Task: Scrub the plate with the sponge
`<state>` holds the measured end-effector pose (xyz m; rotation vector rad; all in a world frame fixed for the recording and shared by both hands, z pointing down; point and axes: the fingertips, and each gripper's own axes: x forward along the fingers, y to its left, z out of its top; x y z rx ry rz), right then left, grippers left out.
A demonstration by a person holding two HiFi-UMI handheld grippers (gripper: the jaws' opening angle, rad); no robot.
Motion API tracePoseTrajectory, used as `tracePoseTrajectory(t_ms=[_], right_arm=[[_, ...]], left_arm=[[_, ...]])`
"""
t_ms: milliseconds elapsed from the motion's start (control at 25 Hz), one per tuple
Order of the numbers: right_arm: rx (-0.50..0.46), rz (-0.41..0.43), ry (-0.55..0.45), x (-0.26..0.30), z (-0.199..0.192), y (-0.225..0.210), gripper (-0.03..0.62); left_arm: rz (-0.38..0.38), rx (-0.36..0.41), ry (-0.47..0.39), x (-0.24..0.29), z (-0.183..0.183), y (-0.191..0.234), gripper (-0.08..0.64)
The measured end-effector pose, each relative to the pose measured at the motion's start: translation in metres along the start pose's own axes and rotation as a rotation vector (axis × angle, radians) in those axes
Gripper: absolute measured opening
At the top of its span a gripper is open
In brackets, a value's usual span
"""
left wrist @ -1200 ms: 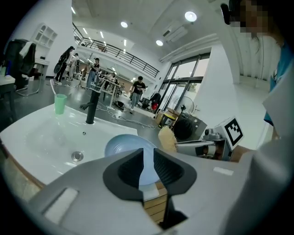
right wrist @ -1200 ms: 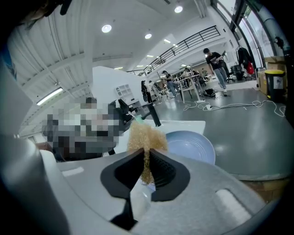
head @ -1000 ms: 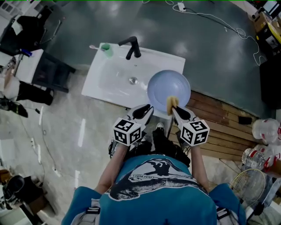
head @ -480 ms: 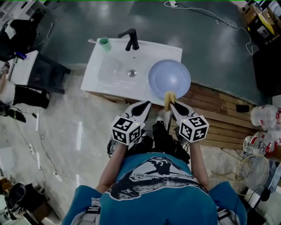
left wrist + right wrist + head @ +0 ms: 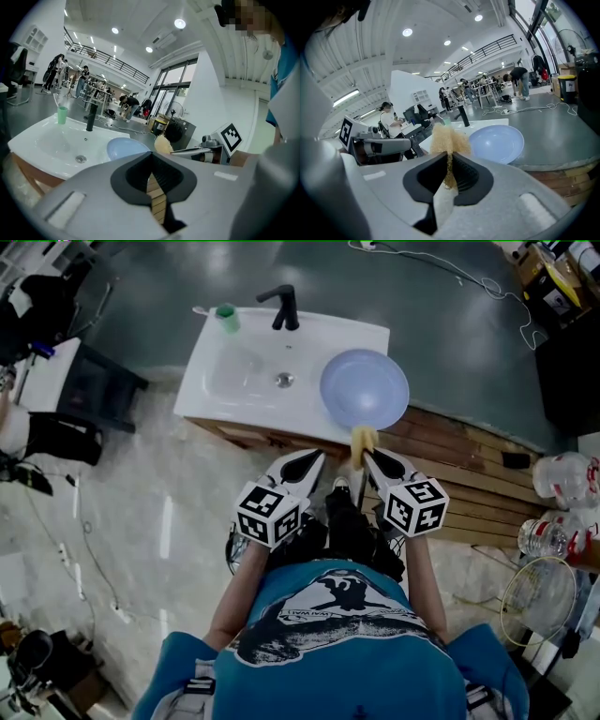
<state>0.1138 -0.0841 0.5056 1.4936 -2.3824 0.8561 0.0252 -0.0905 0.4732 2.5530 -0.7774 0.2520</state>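
Observation:
A pale blue plate [image 5: 364, 388] [image 5: 124, 149] [image 5: 497, 143] rests on the right end of the white sink counter [image 5: 225, 409]. My right gripper [image 5: 367, 455] [image 5: 449, 161] is shut on a yellow sponge [image 5: 362, 442] [image 5: 447, 139], which sticks out past its jaws. The sponge hangs just in front of the counter's near edge, off the plate. My left gripper [image 5: 314, 457] [image 5: 151, 161] is beside it on the left, shut with nothing between its jaws. Both grippers point toward the sink, short of it. The sponge [image 5: 163, 144] also shows in the left gripper view.
A black faucet [image 5: 281, 306] and a green cup [image 5: 226, 317] stand at the sink's far edge. Wooden slats [image 5: 469, 484] lie right of the sink, with plastic bottles [image 5: 562, 488] beyond. A dark cart [image 5: 94, 385] stands left. A cable [image 5: 469, 282] trails on the floor.
Both grippers drew back from the sink toward my body. The sponge, earlier at the plate's near rim, now hangs off it. The left jaws look closed from a small gap.

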Motion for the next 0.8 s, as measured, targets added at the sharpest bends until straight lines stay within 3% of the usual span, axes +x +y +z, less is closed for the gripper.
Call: tracePoseTrajectory(t_ms=[800], right_arm=[[-0.014, -0.014, -0.025, -0.015, -0.009, 0.020, 0.029]], left_arm=[[-0.045, 0.032, -0.005, -0.016, -0.006, -0.018, 0.011]])
